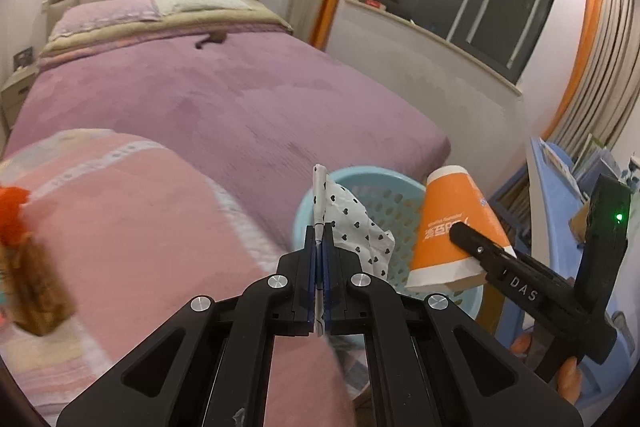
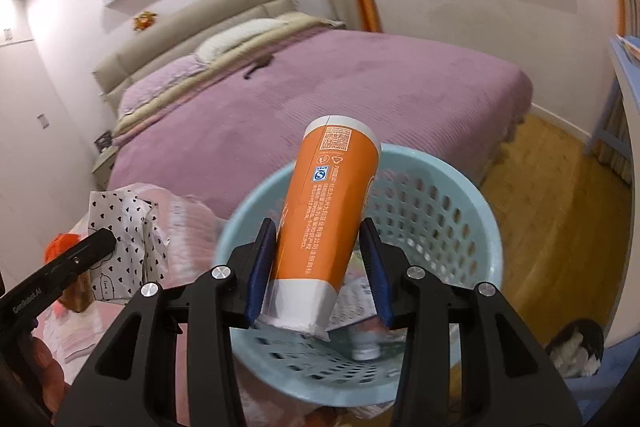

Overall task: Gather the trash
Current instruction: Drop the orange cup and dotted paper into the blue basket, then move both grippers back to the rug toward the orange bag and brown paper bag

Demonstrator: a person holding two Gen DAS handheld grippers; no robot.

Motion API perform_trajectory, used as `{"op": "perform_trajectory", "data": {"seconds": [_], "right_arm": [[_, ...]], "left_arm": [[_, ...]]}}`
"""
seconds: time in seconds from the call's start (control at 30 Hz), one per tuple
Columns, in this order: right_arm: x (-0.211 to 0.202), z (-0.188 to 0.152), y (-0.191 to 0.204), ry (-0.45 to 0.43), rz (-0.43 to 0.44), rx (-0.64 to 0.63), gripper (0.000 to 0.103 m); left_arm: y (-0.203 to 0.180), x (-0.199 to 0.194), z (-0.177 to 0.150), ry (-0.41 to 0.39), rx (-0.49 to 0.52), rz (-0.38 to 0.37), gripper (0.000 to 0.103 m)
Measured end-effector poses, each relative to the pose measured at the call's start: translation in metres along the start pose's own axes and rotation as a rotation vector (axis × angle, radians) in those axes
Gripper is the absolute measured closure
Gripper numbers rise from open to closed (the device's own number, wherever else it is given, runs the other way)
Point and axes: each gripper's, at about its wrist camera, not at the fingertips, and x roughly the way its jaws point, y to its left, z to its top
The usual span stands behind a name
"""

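Bedroom, purple bed [image 1: 224, 99]. Left hand-held gripper [image 1: 320, 247] clenched on heart-print paper wrapper [image 1: 352, 223]; right hand-held gripper [image 2: 320, 247] apparently loosely clasps orange paper cup [image 2: 320, 211] over pale-blue perforated plastic basket [image 2: 452, 187]. Tilted cup could fall outside.

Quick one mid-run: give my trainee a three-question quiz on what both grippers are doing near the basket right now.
1. True or false: the left gripper is shut on the heart-print wrapper.
2. The right gripper holds: A) a bottle, B) the orange cup, C) nothing.
3. What colour is the basket below the cup?

Key: 1 true; 2 B; 3 light blue.
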Motion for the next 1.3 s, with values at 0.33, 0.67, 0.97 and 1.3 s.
{"op": "perform_trajectory", "data": {"seconds": [0.33, 0.67, 0.97, 1.3], "right_arm": [[0.022, -0.007, -0.029, 0.072, -0.001, 0.099, 0.044], [0.009, -0.012, 0.023, 0.073, 0.065, 0.022, 0.044], [-0.002, -0.022, 0.093, 0.086, 0.165, -0.109, 0.044], [-0.016, -0.045, 0.218, 0.083, 0.305, -0.369, 0.044]], "left_arm": [[0.022, 0.007, -0.016, 0.031, -0.017, -0.029, 0.057], [0.047, -0.047, -0.023, -0.054, -0.051, 0.006, 0.055], [0.11, -0.115, -0.023, -0.162, -0.142, 0.087, 0.055], [0.219, -0.175, -0.022, -0.211, -0.335, 0.408, 0.051]]}}
